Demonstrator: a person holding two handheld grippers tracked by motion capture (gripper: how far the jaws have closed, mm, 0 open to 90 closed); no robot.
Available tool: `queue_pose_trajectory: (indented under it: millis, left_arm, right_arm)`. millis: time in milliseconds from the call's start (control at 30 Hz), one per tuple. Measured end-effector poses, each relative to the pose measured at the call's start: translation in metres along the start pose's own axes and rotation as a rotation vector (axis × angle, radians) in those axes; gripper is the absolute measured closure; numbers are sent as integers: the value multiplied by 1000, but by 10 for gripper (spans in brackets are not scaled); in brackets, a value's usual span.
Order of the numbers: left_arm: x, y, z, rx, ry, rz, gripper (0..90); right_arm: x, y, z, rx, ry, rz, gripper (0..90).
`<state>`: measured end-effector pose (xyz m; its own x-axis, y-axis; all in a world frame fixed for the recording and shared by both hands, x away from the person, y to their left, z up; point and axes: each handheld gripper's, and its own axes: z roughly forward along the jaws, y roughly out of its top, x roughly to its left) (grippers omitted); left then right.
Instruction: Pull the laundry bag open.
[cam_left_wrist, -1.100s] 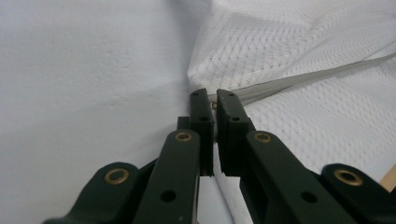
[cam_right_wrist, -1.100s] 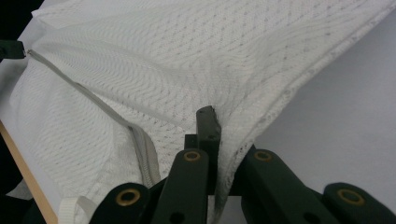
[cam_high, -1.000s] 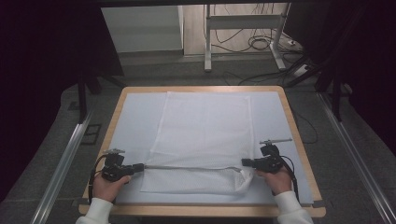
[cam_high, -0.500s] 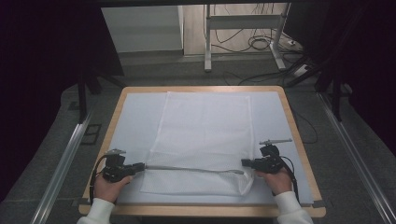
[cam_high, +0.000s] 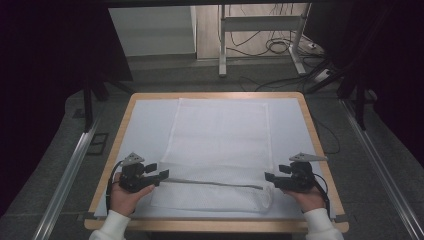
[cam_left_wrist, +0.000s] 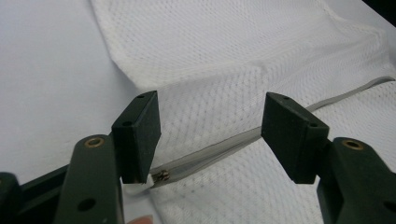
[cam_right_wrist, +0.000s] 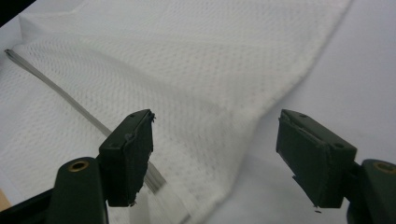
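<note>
A white mesh cloth (cam_high: 220, 135) with a grey zipper (cam_high: 215, 183) lies flat on the white table top (cam_high: 145, 125), its front part folded over along the zipper. My left gripper (cam_high: 162, 176) is at the zipper's left end and my right gripper (cam_high: 270, 177) at its right end. Both have just been opening, and both are open. In the left gripper view the left gripper (cam_left_wrist: 211, 105) hovers over the zipper (cam_left_wrist: 219, 147) and mesh (cam_left_wrist: 224, 51), with no pad pressing. In the right gripper view the right gripper (cam_right_wrist: 215, 119) stands over the cloth's edge (cam_right_wrist: 243, 135), untouched.
The table has a wooden rim (cam_high: 320, 150). Metal rails (cam_high: 70, 175) run along the floor on both sides. Beyond the far edge stand desk legs (cam_high: 222, 45) and loose cables (cam_high: 280, 47). Bare white surface lies left and right of the cloth.
Both grippers' jaws went from shut on the cloth's zipper edge to open and let it go. The right hand drew away to the right, the left rose a little. The cloth's front edge settled flat.
</note>
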<state>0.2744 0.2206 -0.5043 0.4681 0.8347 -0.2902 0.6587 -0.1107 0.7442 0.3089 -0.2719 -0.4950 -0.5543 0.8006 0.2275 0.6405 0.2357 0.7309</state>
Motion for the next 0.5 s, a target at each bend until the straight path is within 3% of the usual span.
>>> queue_pose_trajectory:
  millis: [200, 500]
  left_arm:
    - [-8, 12, 9, 13, -9, 8, 359]
    - [-5, 10, 7, 21, -10, 9, 379]
  right_arm:
    - [-13, -7, -9, -11, -11, 9, 251]
    - [-12, -6, -7, -27, -10, -14, 250]
